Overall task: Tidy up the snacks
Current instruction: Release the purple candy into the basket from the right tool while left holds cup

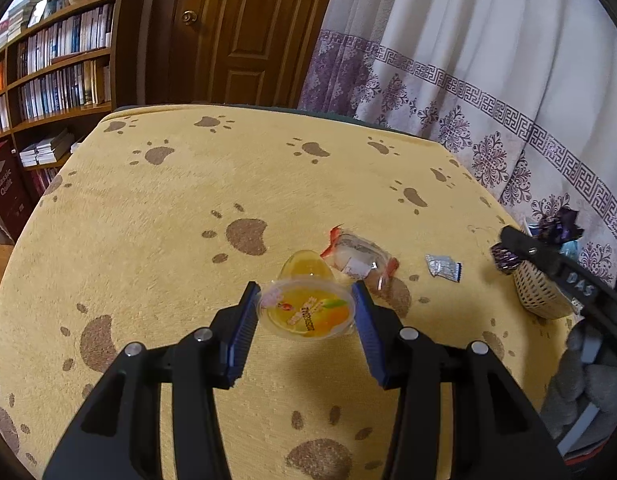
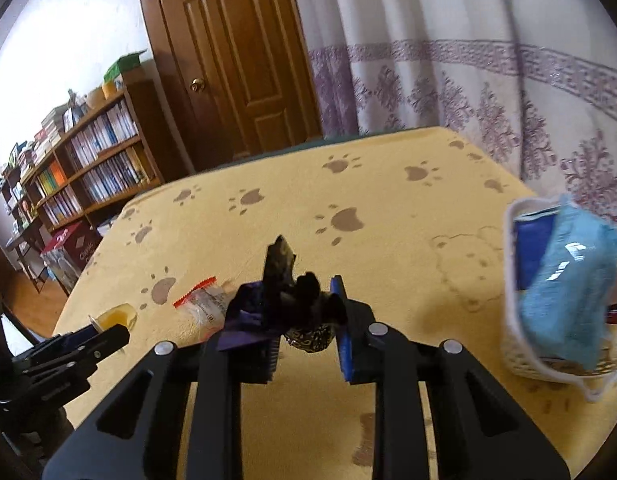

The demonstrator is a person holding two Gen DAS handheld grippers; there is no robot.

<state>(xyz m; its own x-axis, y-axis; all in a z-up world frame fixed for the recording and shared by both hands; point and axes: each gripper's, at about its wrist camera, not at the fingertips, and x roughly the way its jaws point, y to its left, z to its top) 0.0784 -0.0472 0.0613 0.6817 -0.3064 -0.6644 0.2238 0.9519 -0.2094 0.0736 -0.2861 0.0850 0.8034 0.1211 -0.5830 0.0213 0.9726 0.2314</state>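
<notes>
The right claw [image 2: 304,320] is clamped on a crinkly dark purple foil-wrapped candy [image 2: 284,296], carried clear of the yellow paw-print table [image 2: 388,208] toward the white woven basket [image 2: 516,360], while the left claw [image 1: 306,316] grips a clear orange jelly cup [image 1: 308,312].

This is a room in a home, used as a study or living room. Well beyond the fingers and off to their left stands a wooden bookcase [image 1: 64,68] packed with rows of books, with bowls and boxes on top. Straight ahead is a panelled wooden door [image 1: 236,28] with a brass knob. To the right hangs a white curtain [image 1: 488,60] with purple patterns. Under the fingers lies a yellow paw-print cloth [image 1: 168,200].
</notes>
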